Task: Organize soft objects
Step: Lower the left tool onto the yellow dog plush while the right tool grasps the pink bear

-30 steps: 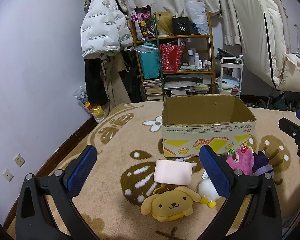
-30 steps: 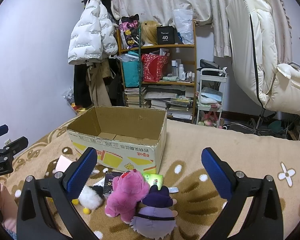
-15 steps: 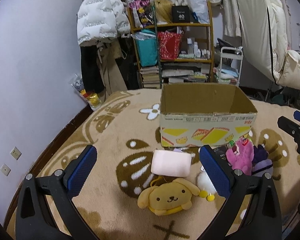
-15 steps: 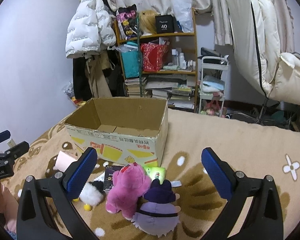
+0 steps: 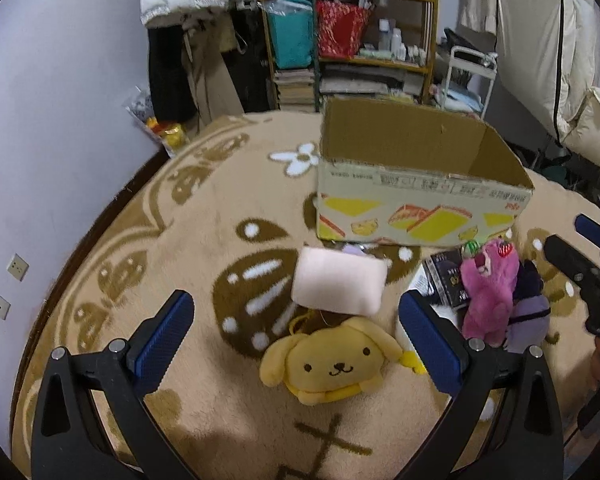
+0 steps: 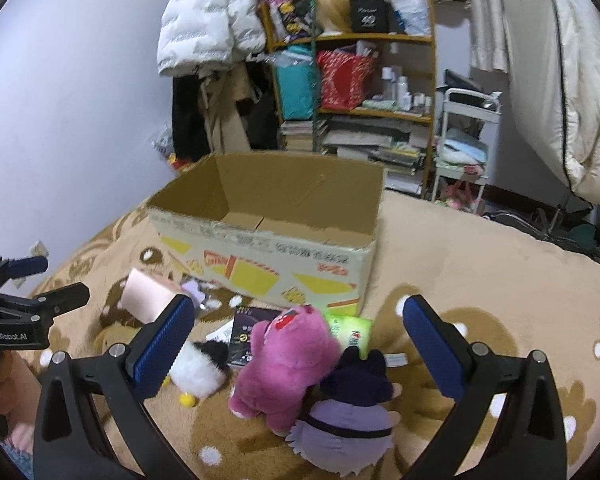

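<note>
My left gripper is spread wide and holds nothing, hanging above the yellow dog plush that lies face up on the beige rug, with the pink pad just behind it and the open cardboard box further back. My right gripper is also wide apart and empty, and between its fingers I see the pink bear plush leaning against the purple plush, both on the rug in front of the box, with the white fluffy toy just beside the bear
</note>
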{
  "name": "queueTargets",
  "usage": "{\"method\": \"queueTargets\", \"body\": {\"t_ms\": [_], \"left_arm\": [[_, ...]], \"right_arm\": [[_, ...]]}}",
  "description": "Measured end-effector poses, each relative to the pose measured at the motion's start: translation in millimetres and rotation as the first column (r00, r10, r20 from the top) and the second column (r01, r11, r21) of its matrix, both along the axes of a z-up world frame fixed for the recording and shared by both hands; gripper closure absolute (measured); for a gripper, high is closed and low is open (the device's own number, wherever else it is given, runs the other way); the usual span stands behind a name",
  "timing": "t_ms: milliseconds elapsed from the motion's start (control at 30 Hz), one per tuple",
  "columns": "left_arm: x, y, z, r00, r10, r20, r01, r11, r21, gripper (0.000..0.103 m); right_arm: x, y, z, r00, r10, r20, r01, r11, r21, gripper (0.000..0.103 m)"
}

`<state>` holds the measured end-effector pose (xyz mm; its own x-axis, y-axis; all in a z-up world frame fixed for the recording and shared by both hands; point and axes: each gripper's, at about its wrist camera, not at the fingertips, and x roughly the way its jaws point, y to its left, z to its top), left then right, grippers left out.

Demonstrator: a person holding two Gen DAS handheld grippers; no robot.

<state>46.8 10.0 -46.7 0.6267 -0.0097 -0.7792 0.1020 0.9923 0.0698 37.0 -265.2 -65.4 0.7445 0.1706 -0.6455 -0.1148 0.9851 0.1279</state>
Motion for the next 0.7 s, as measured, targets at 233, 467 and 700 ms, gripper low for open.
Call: {"method": "queueTargets", "body": {"t_ms": [233,467,700], "left_arm": [[16,2,-17,0.995,0.002,-0.1,-0.006,0.999,-0.042,0.002],[33,-2,-41,0.977,-0.011,-0.212,0.0,0.999,-0.053,0.002],[45,-6,-65,0.951,-0.029,-0.306,0.014,0.999,-0.051,0.002]], "right_arm": [[19,15,-23,0.995,0.05,-0.088,-0.051,0.998,-0.019,0.0],[36,18,-42,0.984,0.049,-0.169,-0.048,0.999,0.005,0.0],[48,13,-58,0.976,0.02,-0.219,-0.02,1.0,0.004,0.0]]}}
